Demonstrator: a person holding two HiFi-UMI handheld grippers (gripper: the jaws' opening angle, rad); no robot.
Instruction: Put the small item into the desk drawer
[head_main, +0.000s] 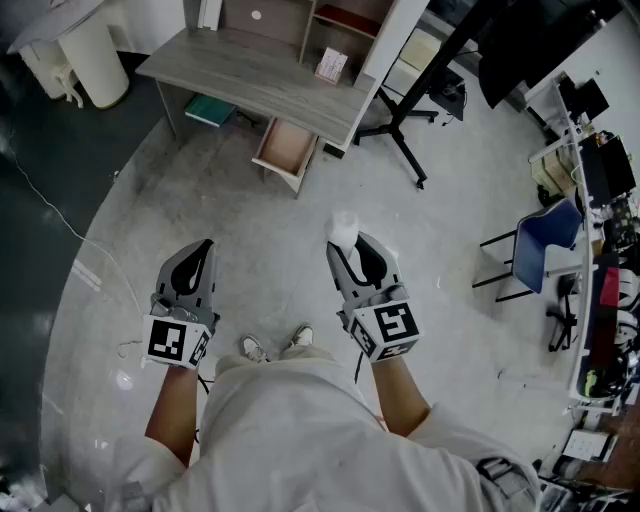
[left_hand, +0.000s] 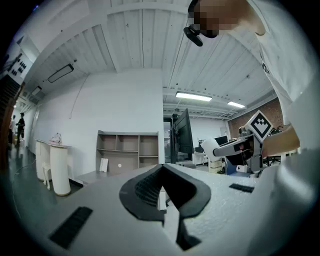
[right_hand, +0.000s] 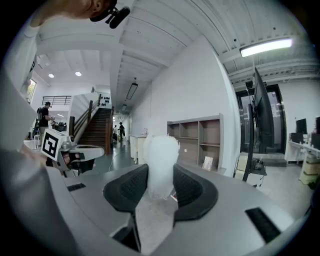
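My right gripper (head_main: 347, 243) is shut on a small white translucent item (head_main: 343, 227), which sticks up past the fingertips. In the right gripper view the item (right_hand: 161, 165) sits squeezed between the two black pads. My left gripper (head_main: 204, 247) is shut with nothing in it, its pads together in the left gripper view (left_hand: 161, 196). Both are held at waist height above the floor. The grey desk (head_main: 250, 75) stands far ahead, and its wooden drawer (head_main: 286, 148) is pulled open and looks empty.
A white cylindrical bin (head_main: 95, 60) stands left of the desk and a green object (head_main: 210, 110) lies under it. Open shelves (head_main: 345, 30) rise behind the desk. A black stand with spread legs (head_main: 400, 135) and a blue chair (head_main: 545, 245) are on the right.
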